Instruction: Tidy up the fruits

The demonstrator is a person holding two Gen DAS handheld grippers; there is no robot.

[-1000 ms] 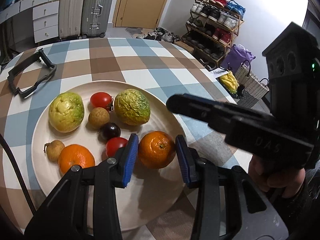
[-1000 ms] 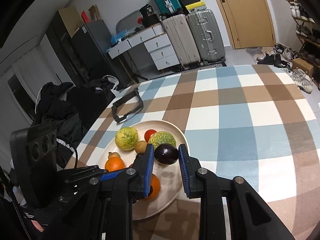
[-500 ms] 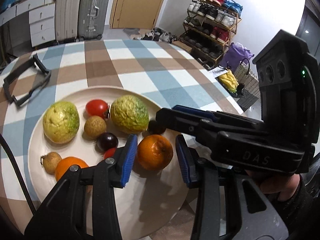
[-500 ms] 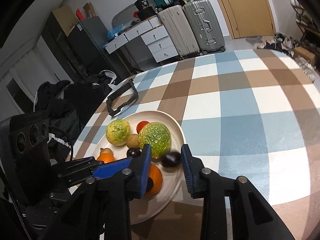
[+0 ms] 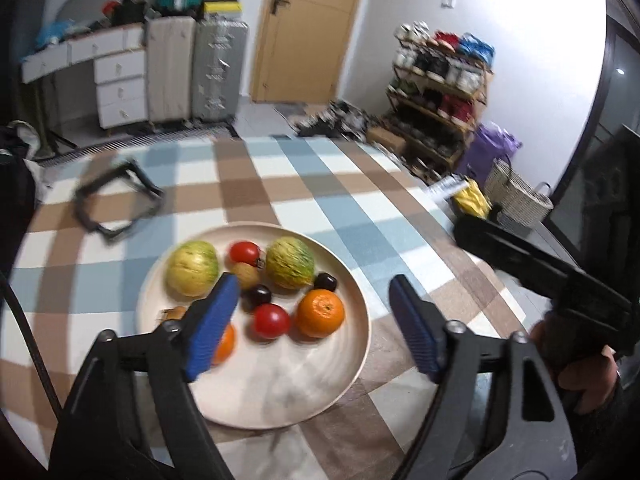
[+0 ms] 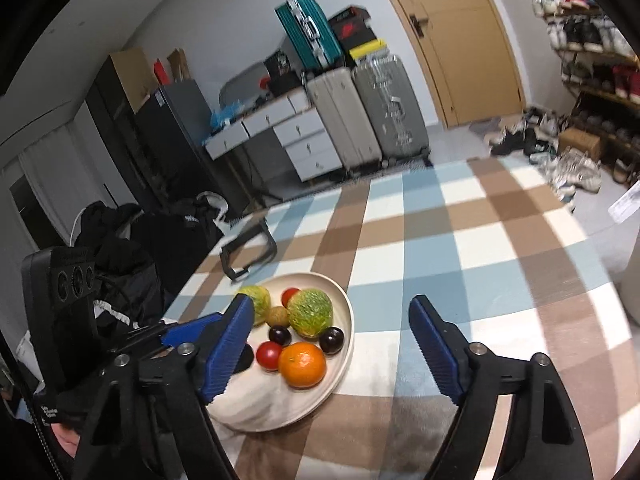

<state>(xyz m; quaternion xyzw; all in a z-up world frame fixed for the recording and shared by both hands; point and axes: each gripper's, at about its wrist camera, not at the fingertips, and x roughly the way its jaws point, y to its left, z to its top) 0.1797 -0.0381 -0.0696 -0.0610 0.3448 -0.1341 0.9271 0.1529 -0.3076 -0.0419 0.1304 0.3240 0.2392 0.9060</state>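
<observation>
Two hand-held grippers (image 5: 314, 322) (image 6: 332, 350) spread, above fruit plate (image 5: 352, 360)

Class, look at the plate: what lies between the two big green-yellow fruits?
In the left wrist view, a red tomato and a small brown fruit lie between the left green-yellow fruit and the right green-yellow fruit on the plate.

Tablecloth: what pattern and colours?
Tablecloth: checks of blue, brown and white; clearest in the right wrist view.
</observation>
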